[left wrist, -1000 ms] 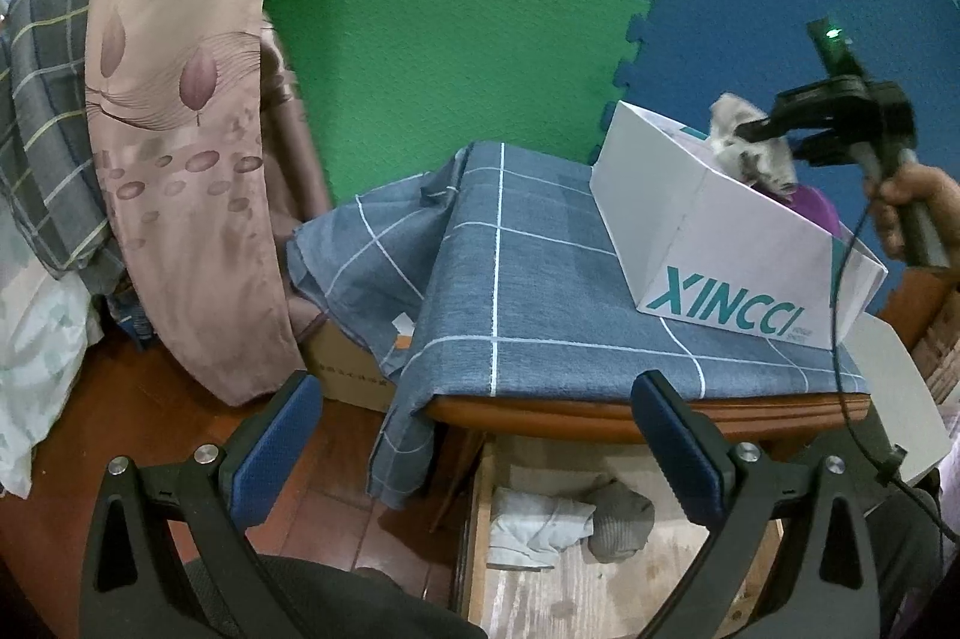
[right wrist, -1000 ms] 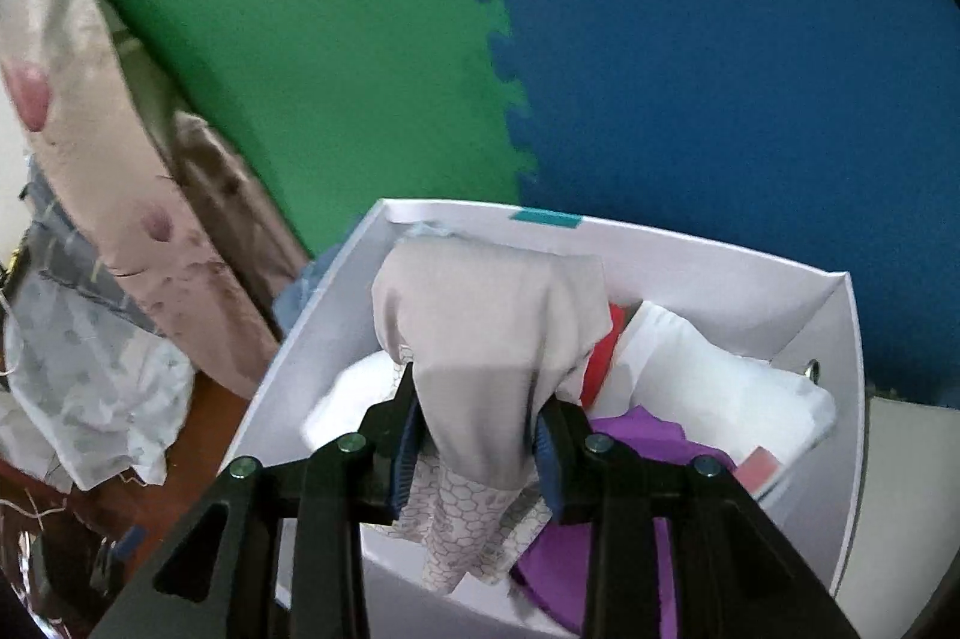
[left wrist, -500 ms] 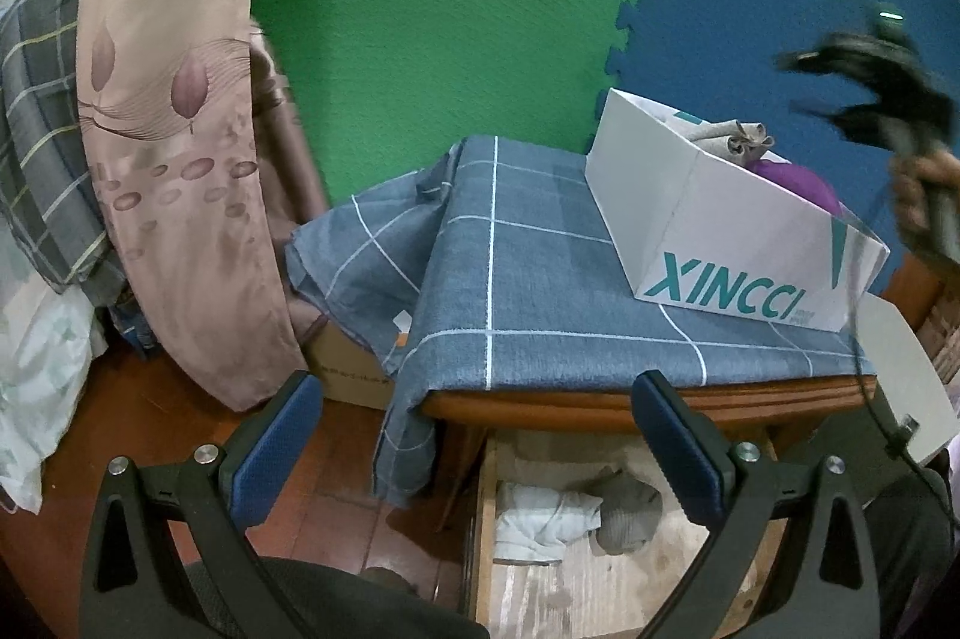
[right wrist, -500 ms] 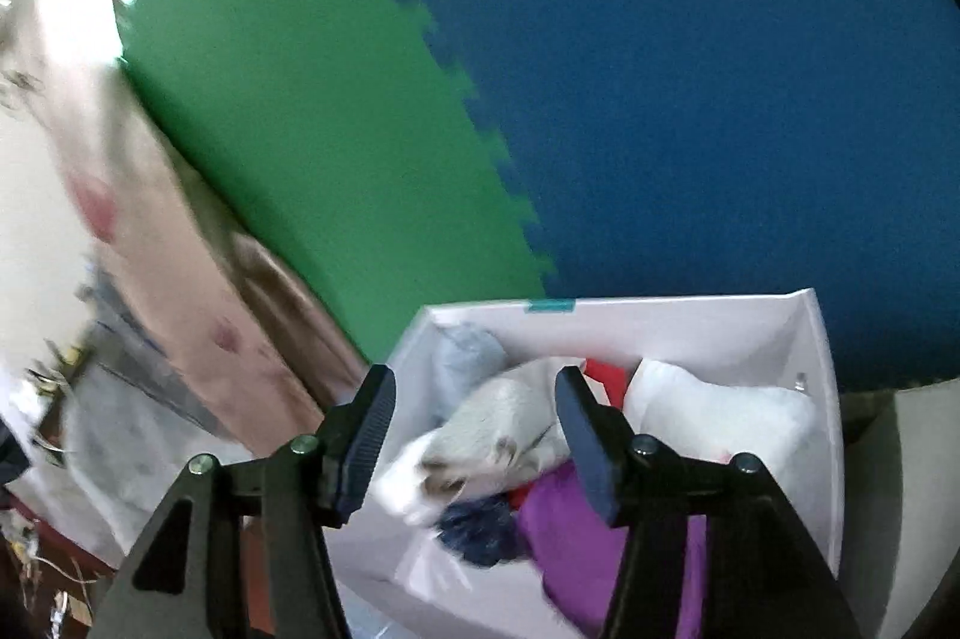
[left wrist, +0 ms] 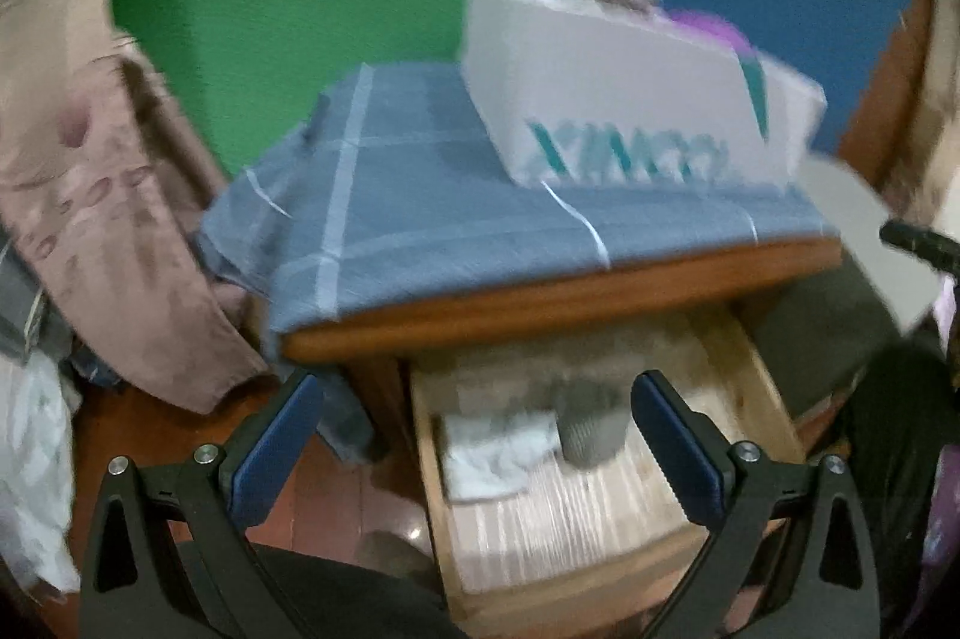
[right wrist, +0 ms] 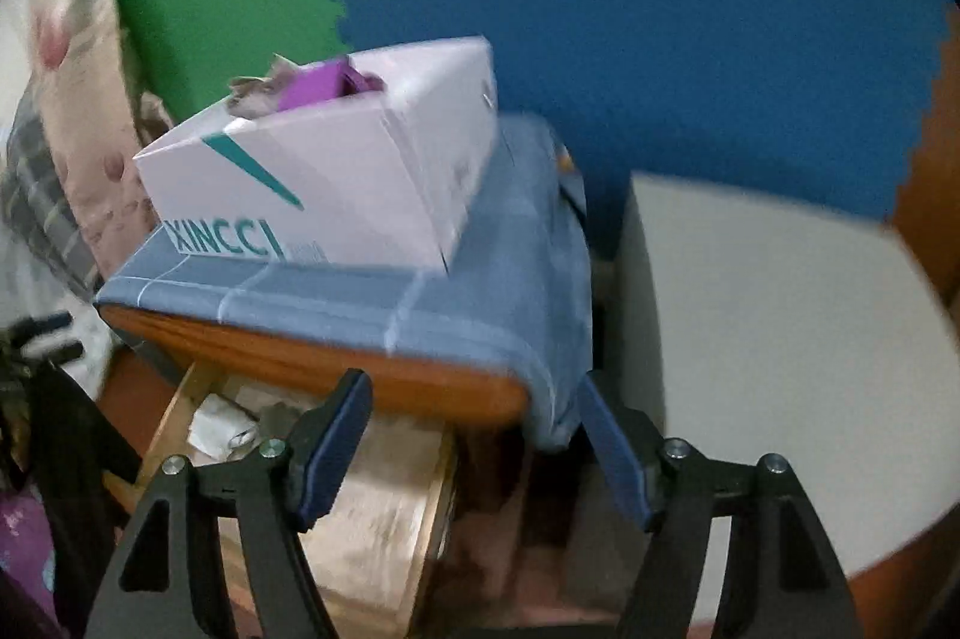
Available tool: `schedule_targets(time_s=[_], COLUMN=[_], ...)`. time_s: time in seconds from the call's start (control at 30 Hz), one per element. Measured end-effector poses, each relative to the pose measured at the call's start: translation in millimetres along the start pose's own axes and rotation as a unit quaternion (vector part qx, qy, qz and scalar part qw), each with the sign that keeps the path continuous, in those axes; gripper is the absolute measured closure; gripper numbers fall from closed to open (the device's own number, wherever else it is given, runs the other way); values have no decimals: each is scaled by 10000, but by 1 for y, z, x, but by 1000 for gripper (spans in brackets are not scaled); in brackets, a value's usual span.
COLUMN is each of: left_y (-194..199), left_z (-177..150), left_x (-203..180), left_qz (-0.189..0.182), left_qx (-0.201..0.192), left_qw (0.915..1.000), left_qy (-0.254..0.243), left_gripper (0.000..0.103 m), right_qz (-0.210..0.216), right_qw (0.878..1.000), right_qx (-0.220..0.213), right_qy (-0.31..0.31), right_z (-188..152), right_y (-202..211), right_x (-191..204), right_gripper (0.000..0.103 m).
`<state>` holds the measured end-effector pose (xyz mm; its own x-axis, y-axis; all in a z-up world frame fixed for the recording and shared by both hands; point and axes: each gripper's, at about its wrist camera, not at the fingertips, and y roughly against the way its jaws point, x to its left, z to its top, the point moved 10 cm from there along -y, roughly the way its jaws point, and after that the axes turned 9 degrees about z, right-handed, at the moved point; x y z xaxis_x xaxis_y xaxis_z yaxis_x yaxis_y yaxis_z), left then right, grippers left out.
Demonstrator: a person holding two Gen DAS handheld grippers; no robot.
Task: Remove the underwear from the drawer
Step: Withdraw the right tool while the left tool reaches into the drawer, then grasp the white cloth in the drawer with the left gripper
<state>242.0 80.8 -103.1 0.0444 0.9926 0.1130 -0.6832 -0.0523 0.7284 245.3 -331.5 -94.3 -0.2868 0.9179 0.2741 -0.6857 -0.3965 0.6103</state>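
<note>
Under the table top the wooden drawer (left wrist: pixel 750 381) stands pulled out. In it lie a white piece of underwear (left wrist: pixel 492 453) and a grey piece (left wrist: pixel 591 429). My left gripper (left wrist: pixel 474 423) hovers open in front of them, holding nothing. My right gripper (right wrist: pixel 474 399) is low in front of the table edge, its jaws opening with nothing between them. The right wrist view shows the drawer (right wrist: pixel 372 507) below and to the left, with the white underwear (right wrist: pixel 219 426) at its back. The white XINCCI box (right wrist: pixel 336 171) on the table holds beige and purple garments (right wrist: pixel 312 84).
A blue checked cloth (left wrist: pixel 420 195) covers the table under the box (left wrist: pixel 612 99). A pink patterned sheet (left wrist: pixel 102 195) hangs at the left over more fabric. A white cabinet (right wrist: pixel 780 339) stands right of the table. Green and blue foam mats line the wall.
My right gripper let go of the beige garment into the box, opened, and dropped back down to the table's front edge. My left gripper rolled and came nearer the drawer.
</note>
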Motion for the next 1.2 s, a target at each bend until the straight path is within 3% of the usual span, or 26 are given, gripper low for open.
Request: schedule_targets(time_s=[0.13, 0.2, 0.27, 0.3, 0.47, 0.63, 0.77, 1.0, 1.07, 1.2], left_y=[-24, -37, -54, -60, -91, -116, -133, -170, -177, -191], left_z=[-22, -35, -53, -61, -93, -108, -105, -114, -120, -122], left_x=[-40, -58, -76, -83, -115, -128, -123, -99, -95, -90], left_qz=[335, 372, 302, 265, 224, 259, 228, 436, 360, 261], left_qx=[424, 688, 1096, 1256, 1693, 1598, 1537, 1574, 1640, 1750], left_qw=[9939, 9867, 9750, 9692, 9259, 8822, 8723, 8447, 8353, 8259], left_qy=[-957, -1425, -1911, -2103, -3371, -4422, -4636, -5097, -5235, -5353], left_gripper=[3, 13, 31, 32, 28, 22, 19, 19, 18, 15], right_qz=[133, 171, 188, 236, 400, 561, 559, 580, 591, 573], right_qw=[9993, 9993, 9993, 9991, 9978, 9954, 9959, 9960, 9957, 9959], right_qx=[-334, -247, -211, -249, -336, -408, -339, -237, -209, -116], right_qy=[-138, -202, -237, -229, -413, -667, -627, -637, -678, -687], right_z=[0, -2, -3, -3, -4, -5, -6, -7, -7, -8], right_y=[10, 6, 5, 8, 15, 19, 16, 10, 8, 4], right_x=[-2, -1, -2, -1, -8, -16, -14, -12, -13, -11], right_gripper=[30, 30, 30, 30, 30, 30, 30, 30, 30, 30])
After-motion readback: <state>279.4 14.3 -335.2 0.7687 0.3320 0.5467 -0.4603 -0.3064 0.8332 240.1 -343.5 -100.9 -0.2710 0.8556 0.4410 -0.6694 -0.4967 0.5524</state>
